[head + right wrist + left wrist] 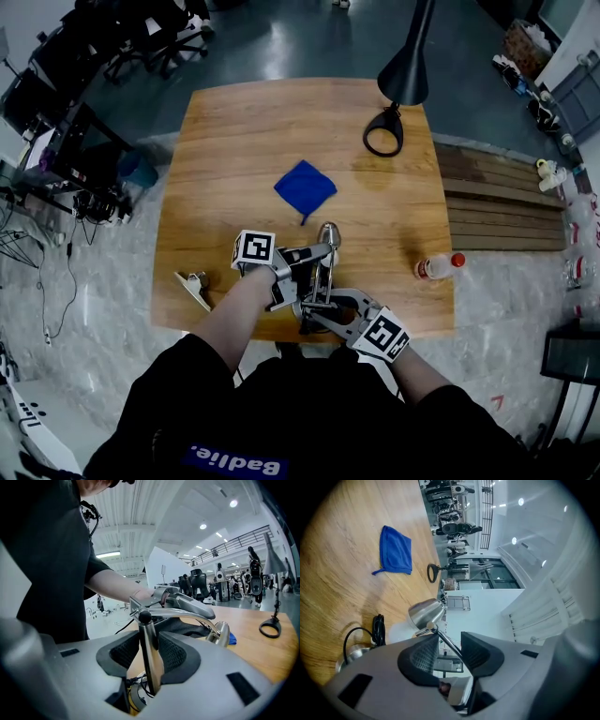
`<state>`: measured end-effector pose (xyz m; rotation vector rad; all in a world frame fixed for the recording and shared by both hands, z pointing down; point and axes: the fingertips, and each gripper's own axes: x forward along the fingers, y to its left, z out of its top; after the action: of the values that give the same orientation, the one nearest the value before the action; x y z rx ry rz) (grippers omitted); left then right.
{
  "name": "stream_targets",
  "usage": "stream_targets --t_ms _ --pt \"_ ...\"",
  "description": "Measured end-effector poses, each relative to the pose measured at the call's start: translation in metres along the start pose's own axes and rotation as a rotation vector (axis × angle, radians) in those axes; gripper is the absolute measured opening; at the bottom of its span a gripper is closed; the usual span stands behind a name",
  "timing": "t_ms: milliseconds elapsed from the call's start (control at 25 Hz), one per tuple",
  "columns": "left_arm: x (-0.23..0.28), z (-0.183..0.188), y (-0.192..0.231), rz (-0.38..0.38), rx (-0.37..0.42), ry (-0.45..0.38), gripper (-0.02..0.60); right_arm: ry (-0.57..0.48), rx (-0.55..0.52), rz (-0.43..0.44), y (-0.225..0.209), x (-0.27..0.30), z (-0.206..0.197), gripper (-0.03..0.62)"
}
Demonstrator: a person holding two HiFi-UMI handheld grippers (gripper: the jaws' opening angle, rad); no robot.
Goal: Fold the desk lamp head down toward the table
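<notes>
A chrome desk lamp stands at the near edge of the wooden table point(234, 141). Its upright post point(151, 658) sits between the pads of my right gripper point(150, 656), which is shut on it. The thin upper arm point(449, 645) bends over from the post's top joint toward the lamp head point(328, 234), which hangs low over the table. That arm runs slantwise through the gap of my left gripper point(450, 651), whose jaws stand open around it. In the head view the left gripper point(314, 261) is just above the right gripper point(317, 314).
A blue cloth point(305, 187) lies mid-table. A black floor lamp point(405, 70) with a ring base point(382, 133) stands at the far right. A bottle point(439, 267) lies at the right edge and a small metal clamp point(192, 284) at the left. The lamp's black cord point(377, 629) coils by its base.
</notes>
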<state>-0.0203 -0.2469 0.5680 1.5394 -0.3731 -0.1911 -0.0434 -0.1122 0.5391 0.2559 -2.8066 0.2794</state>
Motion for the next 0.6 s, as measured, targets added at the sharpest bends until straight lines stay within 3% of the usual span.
stream_targets --t_ms 200,400,600 --pt "0.0 -0.001 0.003 0.032 -0.025 0.01 0.146 -0.018 0.025 0.013 -0.005 0.0 0.002 0.144" --pt "-0.006 0.002 -0.007 -0.005 0.027 0.012 0.196 -0.015 0.016 0.069 -0.005 -0.002 0.001 0.166" --pt "-0.03 0.017 -0.013 0.046 0.072 -0.117 0.196 -0.027 0.024 0.135 -0.008 -0.013 -0.003 0.166"
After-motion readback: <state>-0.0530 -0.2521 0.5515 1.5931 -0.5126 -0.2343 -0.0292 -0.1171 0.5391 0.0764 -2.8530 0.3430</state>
